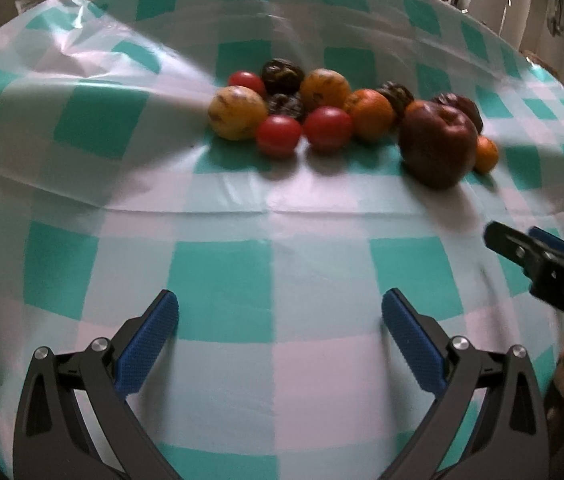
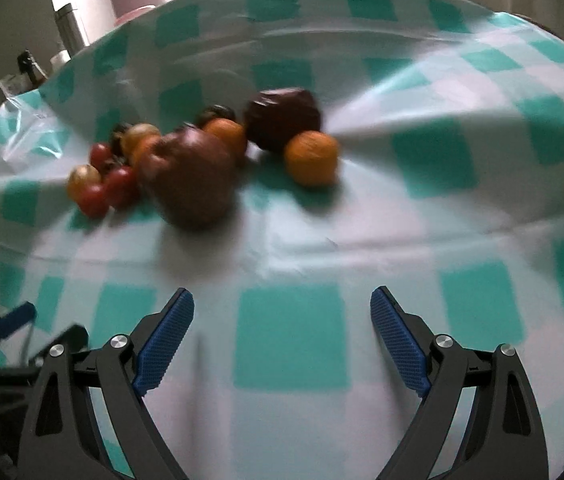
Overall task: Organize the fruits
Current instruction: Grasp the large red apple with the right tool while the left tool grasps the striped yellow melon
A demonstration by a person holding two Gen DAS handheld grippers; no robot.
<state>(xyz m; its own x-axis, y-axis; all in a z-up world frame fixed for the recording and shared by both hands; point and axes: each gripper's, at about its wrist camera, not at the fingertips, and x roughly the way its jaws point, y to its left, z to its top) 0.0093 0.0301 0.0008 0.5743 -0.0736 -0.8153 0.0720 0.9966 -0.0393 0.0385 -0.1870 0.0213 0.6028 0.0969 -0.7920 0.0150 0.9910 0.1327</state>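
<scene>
A heap of fruit lies on the checked tablecloth point(image 1: 221, 280). In the left wrist view I see a yellow fruit point(image 1: 235, 118), red tomatoes point(image 1: 277, 135), dark wrinkled fruits point(image 1: 282, 75), an orange point(image 1: 372, 114) and a big dark red apple point(image 1: 438, 144). My left gripper point(image 1: 279, 320) is open and empty, well short of the heap. In the right wrist view the apple point(image 2: 189, 178) sits front and centre, with a small orange point(image 2: 312, 158) to its right and a second dark red fruit point(image 2: 282, 118) behind. My right gripper point(image 2: 282, 320) is open and empty, nearer than the fruit.
A crumpled clear plastic bag point(image 1: 69, 52) lies at the table's far left, also visible as the bag point(image 2: 25, 136) in the right wrist view. The right gripper's tip point(image 1: 522, 248) enters the left view from the right. Furniture and clutter stand beyond the far table edge.
</scene>
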